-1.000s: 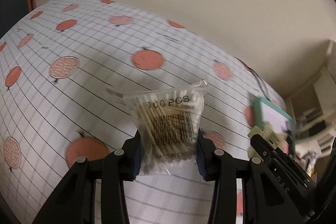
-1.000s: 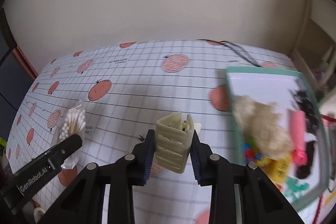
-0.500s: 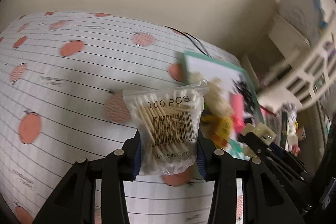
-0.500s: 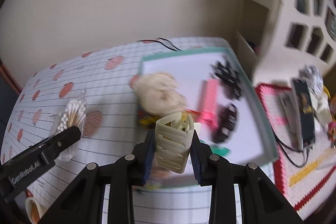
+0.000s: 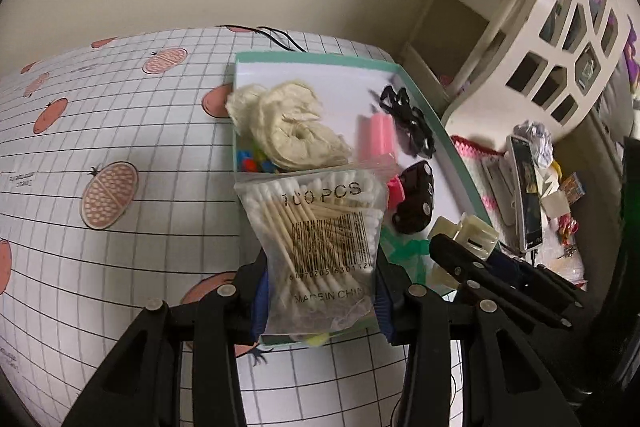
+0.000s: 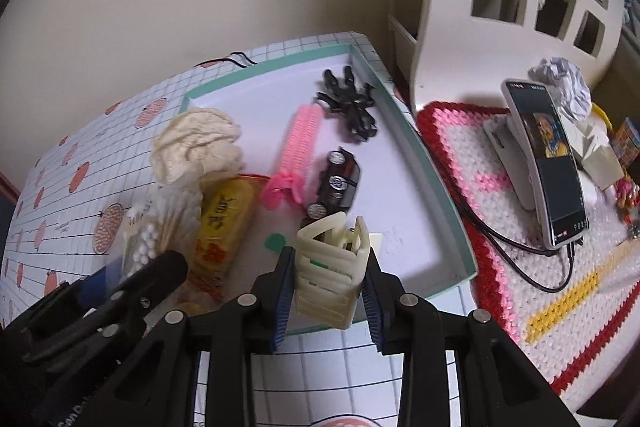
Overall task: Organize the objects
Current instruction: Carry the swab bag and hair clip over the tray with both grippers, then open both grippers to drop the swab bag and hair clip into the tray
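Both grippers have swung over the tray point(image 6: 424, 163), jaws clamping cotton-swab bag point(image 5: 320, 247) and hair claw point(image 6: 330, 277).

Clear glossy plastic on the cotton swab bag point(image 5: 320, 243), crinkled between the left gripper point(image 5: 320, 291) pads, wooden sticks inside. Smooth cream plastic on the hair claw point(image 6: 330, 279) in the right gripper point(image 6: 328, 303). Ahead: smooth matt tray point(image 6: 436, 187), rough fluffy cream cloth point(image 6: 196, 147), shiny black toy car point(image 6: 338, 183). Coarse crochet yarn mat point(image 6: 472, 163) off right.
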Demonstrator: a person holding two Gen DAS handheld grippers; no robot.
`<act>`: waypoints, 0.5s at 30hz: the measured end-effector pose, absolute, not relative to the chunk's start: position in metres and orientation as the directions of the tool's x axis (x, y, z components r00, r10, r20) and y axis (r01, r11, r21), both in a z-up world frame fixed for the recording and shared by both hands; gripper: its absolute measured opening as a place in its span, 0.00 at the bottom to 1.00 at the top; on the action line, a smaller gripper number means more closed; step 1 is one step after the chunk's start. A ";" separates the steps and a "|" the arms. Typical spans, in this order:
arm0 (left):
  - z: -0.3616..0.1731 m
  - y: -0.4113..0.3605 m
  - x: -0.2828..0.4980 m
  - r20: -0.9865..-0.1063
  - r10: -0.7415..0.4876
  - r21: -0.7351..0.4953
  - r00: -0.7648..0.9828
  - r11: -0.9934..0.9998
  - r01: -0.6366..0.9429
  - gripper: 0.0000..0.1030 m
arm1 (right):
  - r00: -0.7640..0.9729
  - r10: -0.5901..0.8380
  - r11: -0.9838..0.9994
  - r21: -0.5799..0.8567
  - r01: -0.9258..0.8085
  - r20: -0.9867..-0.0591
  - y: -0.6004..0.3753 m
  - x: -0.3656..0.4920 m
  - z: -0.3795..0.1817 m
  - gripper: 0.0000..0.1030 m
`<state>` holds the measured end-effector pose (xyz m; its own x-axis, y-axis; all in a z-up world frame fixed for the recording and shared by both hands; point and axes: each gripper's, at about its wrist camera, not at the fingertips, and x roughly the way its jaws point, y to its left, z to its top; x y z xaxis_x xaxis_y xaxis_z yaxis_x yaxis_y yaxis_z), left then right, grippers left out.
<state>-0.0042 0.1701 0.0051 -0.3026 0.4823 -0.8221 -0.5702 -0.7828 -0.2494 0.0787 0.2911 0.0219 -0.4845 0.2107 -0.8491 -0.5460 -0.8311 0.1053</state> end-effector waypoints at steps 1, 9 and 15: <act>0.002 0.172 -0.004 -0.824 0.484 -0.256 -0.296 -0.782 -0.568 0.43 | -0.483 0.208 -0.829 0.109 -0.548 -0.850 0.293 0.080 0.021 0.33; 0.007 0.168 -0.003 -0.817 0.491 -0.265 -0.301 -0.785 -0.560 0.57 | -0.507 0.193 -0.834 0.132 -0.536 -0.840 0.294 0.086 0.024 0.36; 0.024 0.150 0.001 -0.798 0.492 -0.255 -0.347 -0.799 -0.545 0.71 | -0.534 0.178 -0.845 0.150 -0.513 -0.827 0.284 0.095 0.033 0.50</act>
